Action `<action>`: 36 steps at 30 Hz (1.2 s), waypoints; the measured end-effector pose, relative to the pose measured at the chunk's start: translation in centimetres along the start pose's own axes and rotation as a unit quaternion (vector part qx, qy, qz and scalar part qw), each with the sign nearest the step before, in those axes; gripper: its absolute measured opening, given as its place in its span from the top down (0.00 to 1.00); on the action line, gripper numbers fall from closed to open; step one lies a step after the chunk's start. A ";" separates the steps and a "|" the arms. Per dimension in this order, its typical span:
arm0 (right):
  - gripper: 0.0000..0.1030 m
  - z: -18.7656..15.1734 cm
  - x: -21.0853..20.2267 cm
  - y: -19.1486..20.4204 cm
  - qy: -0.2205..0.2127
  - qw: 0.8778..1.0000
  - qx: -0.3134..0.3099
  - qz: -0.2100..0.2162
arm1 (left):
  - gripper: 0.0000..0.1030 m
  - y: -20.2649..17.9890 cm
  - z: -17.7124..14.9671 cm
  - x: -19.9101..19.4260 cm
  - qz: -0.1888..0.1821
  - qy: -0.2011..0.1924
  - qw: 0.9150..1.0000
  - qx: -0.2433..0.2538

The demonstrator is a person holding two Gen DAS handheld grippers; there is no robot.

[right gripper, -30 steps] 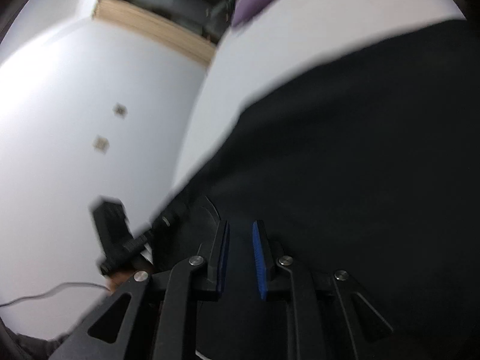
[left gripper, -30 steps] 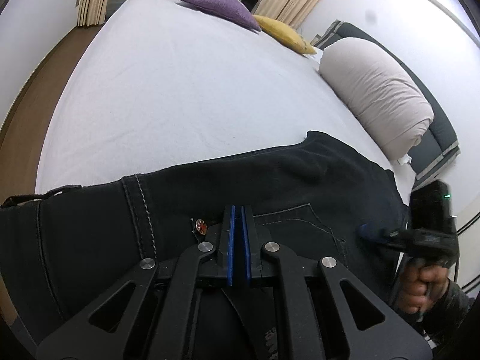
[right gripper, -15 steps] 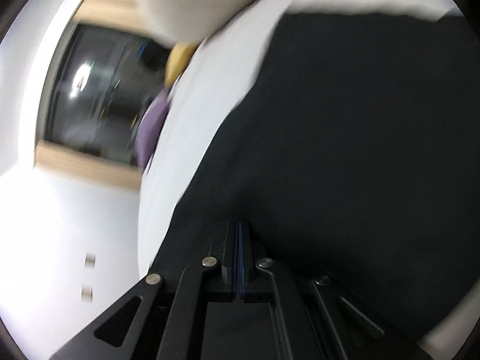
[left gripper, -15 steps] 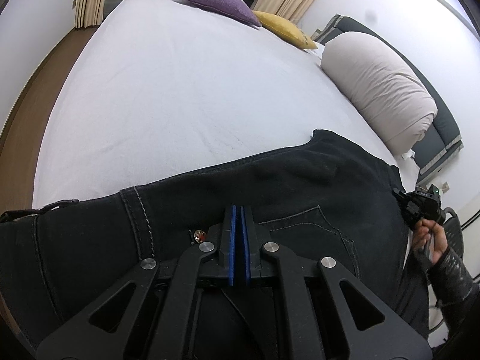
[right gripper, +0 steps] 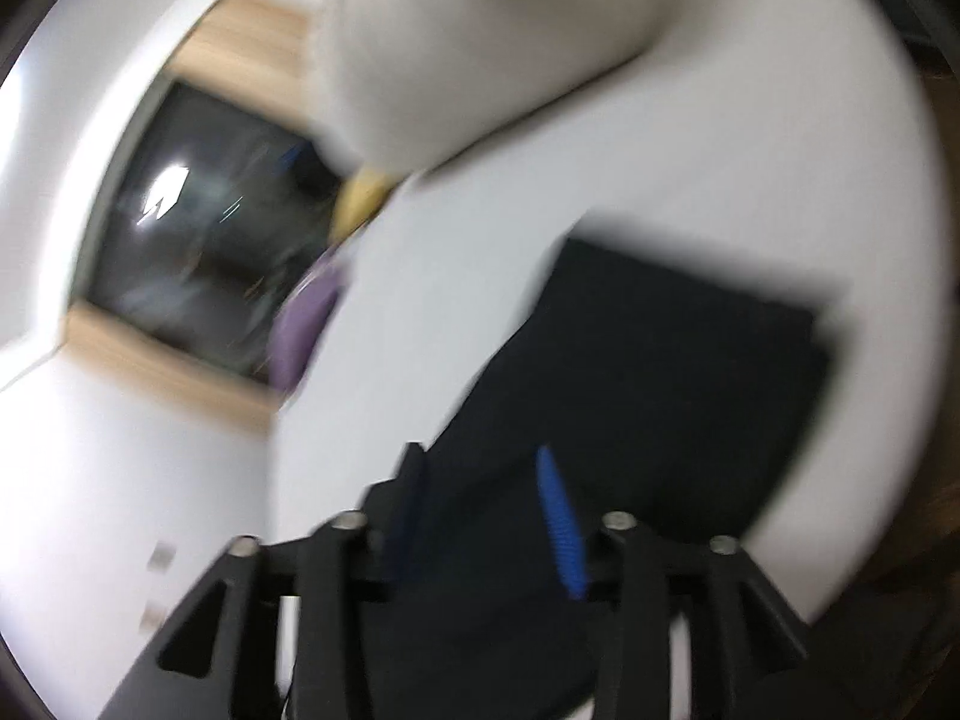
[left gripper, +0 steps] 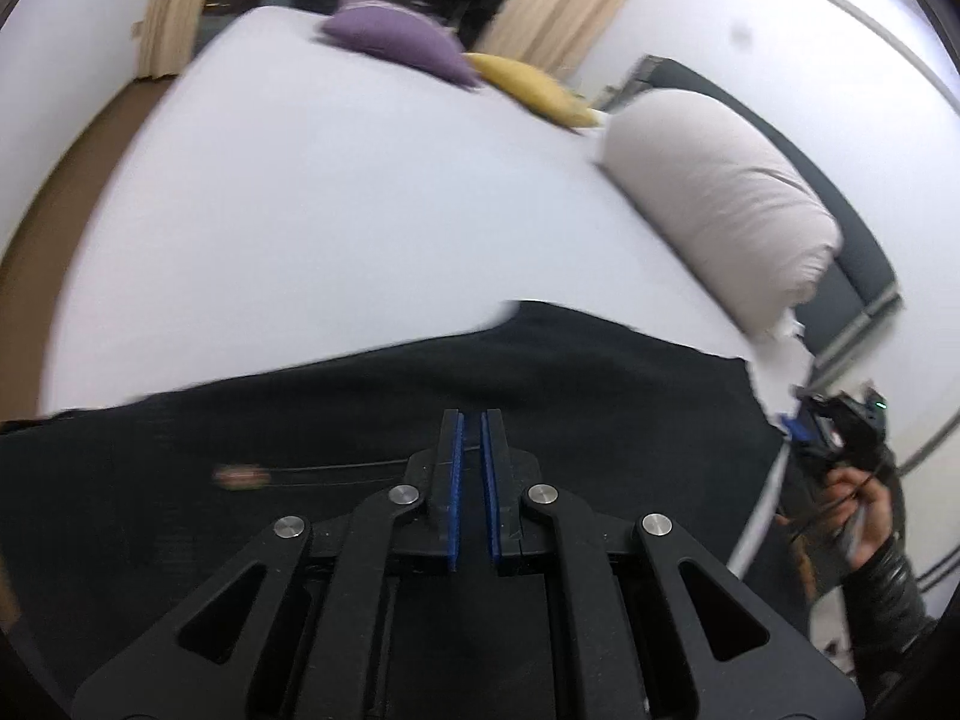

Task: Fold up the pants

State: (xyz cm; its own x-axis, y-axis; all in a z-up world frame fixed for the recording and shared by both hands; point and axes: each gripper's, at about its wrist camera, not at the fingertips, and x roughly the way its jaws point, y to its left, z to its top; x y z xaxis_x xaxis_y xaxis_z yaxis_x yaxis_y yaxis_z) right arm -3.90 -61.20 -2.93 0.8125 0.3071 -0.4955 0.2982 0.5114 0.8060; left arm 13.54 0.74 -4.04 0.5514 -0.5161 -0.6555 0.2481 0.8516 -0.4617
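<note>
Left wrist view alone shows the right gripper (left gripper: 798, 426) (hand-held) beside the pants (left gripper: 360, 420).

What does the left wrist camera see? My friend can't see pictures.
Dark pants lie spread across a white bed, with the left gripper closed just above them. Purple, yellow and big white pillows sit behind, and a hand holds the right gripper beside the bed.

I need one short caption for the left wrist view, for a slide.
Left gripper over black pants on a white bed, pillows behind.
</note>
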 end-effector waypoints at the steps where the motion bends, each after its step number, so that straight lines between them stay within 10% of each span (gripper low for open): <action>1: 0.51 -0.9 1.2 0.6 0.021 1.000 -0.003 0.012 | 0.94 -1.1 -0.2 0.9 -0.010 0.009 1.000 0.001; 5: 0.58 -3.6 5.1 -0.6 0.076 0.996 0.035 -0.016 | 0.94 -3.1 -3.0 4.5 -0.020 0.061 0.998 0.006; 7: 0.78 -3.3 4.8 -2.0 0.075 0.996 0.049 -0.028 | 0.94 -2.3 -4.6 5.3 -0.018 0.077 0.997 -0.014; 12: 0.84 0.2 0.3 -4.5 0.019 0.990 0.030 -0.136 | 0.94 -1.7 -5.8 4.9 -0.027 0.067 0.997 -0.032; 14: 0.78 1.1 -1.3 -3.5 -0.006 0.979 -0.009 -0.203 | 0.94 -2.0 -5.9 5.0 -0.021 0.067 0.997 -0.030; 16: 0.43 1.5 -2.9 -2.5 -0.035 0.965 -0.034 -0.258 | 0.94 -2.2 -6.1 5.2 -0.019 0.066 0.997 -0.032; 36: 0.43 2.6 -4.0 -8.6 -0.063 0.978 0.129 -0.152 | 0.94 -2.2 -6.7 5.6 -0.018 0.068 0.997 -0.029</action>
State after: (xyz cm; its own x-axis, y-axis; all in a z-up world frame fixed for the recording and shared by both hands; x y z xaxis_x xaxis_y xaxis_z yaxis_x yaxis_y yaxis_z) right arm -8.41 -68.95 -7.01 0.7165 0.0624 -0.6948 0.6394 0.3393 0.6899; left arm 10.73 -4.67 -10.67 0.4292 -0.5568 -0.7111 0.2167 0.8279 -0.5174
